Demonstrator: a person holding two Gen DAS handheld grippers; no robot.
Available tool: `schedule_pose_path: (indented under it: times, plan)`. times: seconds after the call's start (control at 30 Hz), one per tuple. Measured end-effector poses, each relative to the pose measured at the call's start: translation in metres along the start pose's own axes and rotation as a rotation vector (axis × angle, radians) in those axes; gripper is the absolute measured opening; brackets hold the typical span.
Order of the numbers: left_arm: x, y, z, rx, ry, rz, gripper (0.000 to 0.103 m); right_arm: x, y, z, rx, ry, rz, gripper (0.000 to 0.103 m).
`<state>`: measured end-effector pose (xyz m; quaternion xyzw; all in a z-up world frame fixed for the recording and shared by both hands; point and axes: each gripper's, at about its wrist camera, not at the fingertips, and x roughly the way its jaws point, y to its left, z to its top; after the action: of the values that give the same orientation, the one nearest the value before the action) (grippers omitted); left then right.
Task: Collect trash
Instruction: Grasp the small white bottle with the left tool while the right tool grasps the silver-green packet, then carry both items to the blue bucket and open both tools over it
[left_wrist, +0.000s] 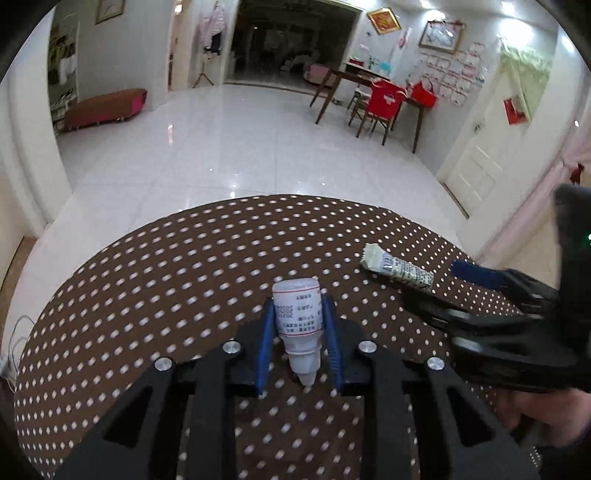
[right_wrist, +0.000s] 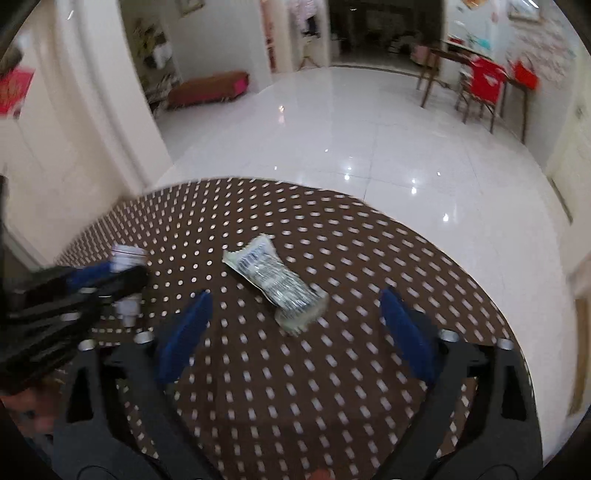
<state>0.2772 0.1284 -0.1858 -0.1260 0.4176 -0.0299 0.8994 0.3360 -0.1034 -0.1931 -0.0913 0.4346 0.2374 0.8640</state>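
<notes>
A small white plastic bottle (left_wrist: 297, 317) with a red-lined label lies between the blue pads of my left gripper (left_wrist: 297, 328), which is shut on it just above the brown polka-dot tabletop (left_wrist: 147, 280). The bottle also shows in the right wrist view (right_wrist: 127, 258). A crumpled white printed wrapper (right_wrist: 275, 282) lies on the cloth ahead of my right gripper (right_wrist: 295, 317), which is wide open, its pads to either side of and just behind the wrapper. The wrapper also shows in the left wrist view (left_wrist: 397, 266), in front of the right gripper's blue pad.
The round table's far edge (right_wrist: 295, 184) drops to a glossy white tile floor (left_wrist: 240, 147). Far off stand a wooden table with a red-covered chair (left_wrist: 384, 101) and a brown bench (left_wrist: 103, 107). A thin white cable (left_wrist: 14, 343) hangs at the table's left.
</notes>
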Motion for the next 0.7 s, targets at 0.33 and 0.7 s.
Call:
schedule_pose_path:
  times: [0.33, 0.7]
  plan:
    - [-0.039, -0.002, -0.025, -0.014, -0.02, -0.046, 0.024, -0.031, 0.013, -0.035, 0.039, -0.017, 0.069, 0.027]
    - [-0.052, -0.043, -0.041, 0.057, -0.043, 0.006, 0.058, -0.117, -0.011, -0.08, 0.146, -0.102, 0.064, 0.027]
